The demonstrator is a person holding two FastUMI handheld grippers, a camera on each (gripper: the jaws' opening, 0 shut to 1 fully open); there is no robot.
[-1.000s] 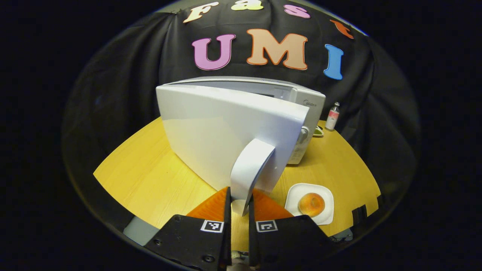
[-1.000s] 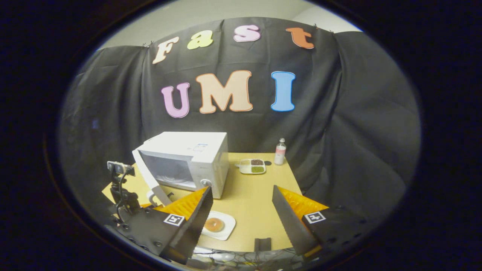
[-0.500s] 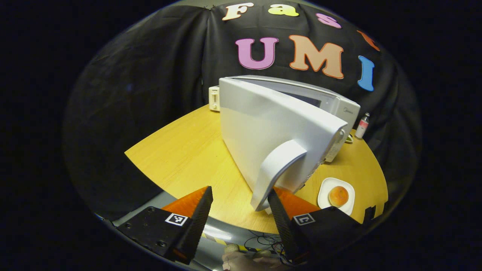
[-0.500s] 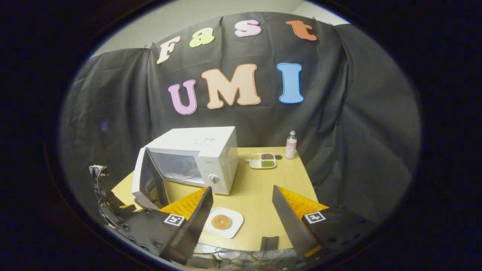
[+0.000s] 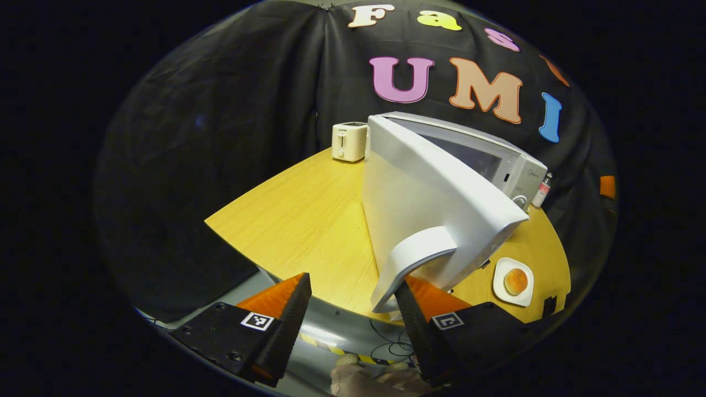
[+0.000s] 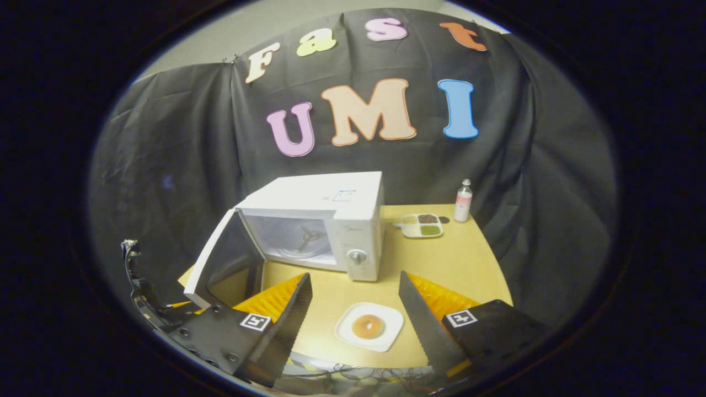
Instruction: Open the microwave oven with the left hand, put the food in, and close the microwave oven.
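- The right gripper (image 6: 353, 325) is being held open, empty, above the round browned bun (image 6: 368, 326) on its white square plate (image 6: 346, 336).
- The left gripper (image 5: 348, 320) is being kept open beside the white curved door handle (image 5: 411, 262).
- Beyond, the white microwave oven (image 6: 353, 220) is being left open; its door (image 6: 220, 259) risks being knocked during loading.

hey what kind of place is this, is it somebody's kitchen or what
Probably not a home kitchen: more likely a staged recording booth. A black cloth wall hangs behind one wooden table set with a microwave, a toaster and a plated bun.
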